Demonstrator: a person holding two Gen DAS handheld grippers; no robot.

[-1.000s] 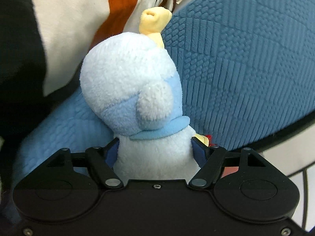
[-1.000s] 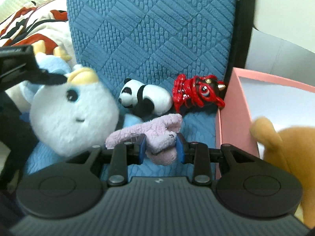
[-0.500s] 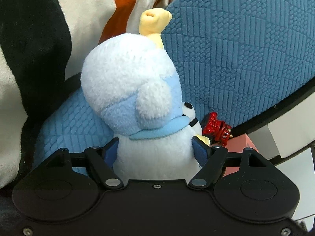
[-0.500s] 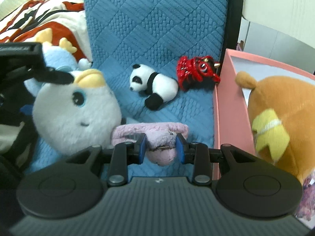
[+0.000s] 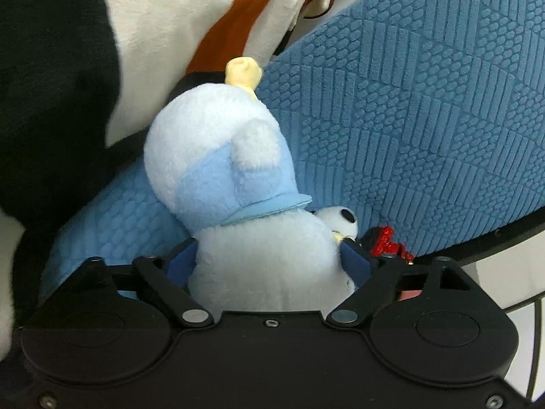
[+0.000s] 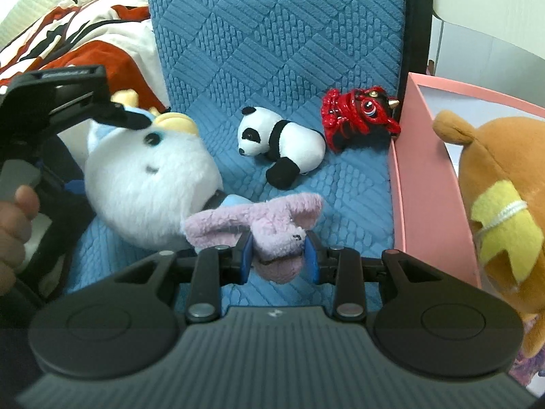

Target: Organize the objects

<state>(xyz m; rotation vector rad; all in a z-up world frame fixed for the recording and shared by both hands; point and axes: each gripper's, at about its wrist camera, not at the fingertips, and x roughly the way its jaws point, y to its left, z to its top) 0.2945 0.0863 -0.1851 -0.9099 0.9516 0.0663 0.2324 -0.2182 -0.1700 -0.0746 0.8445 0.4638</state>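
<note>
My left gripper (image 5: 269, 262) is shut on a pale blue and white plush (image 5: 224, 173) with a yellow horn, held over the blue mat; the plush also shows at the left of the right wrist view (image 6: 150, 184). My right gripper (image 6: 278, 259) is shut on a small pink plush (image 6: 259, 221). A panda plush (image 6: 282, 143) and a red lion figure (image 6: 357, 116) lie on the blue textured mat (image 6: 272, 34). An orange bear plush (image 6: 504, 211) sits in the pink box (image 6: 419, 184) at the right.
A striped white, orange and black blanket (image 5: 170, 17) lies to the left of the mat. The panda (image 5: 337, 218) and the red figure (image 5: 388, 242) peek out behind the blue plush. A black frame edge (image 6: 414, 17) runs along the mat's right side.
The right gripper with the pink plush has pulled back and risen, so more of the mat, the box and the bear show. The left gripper has shifted slightly, still holding the blue plush.
</note>
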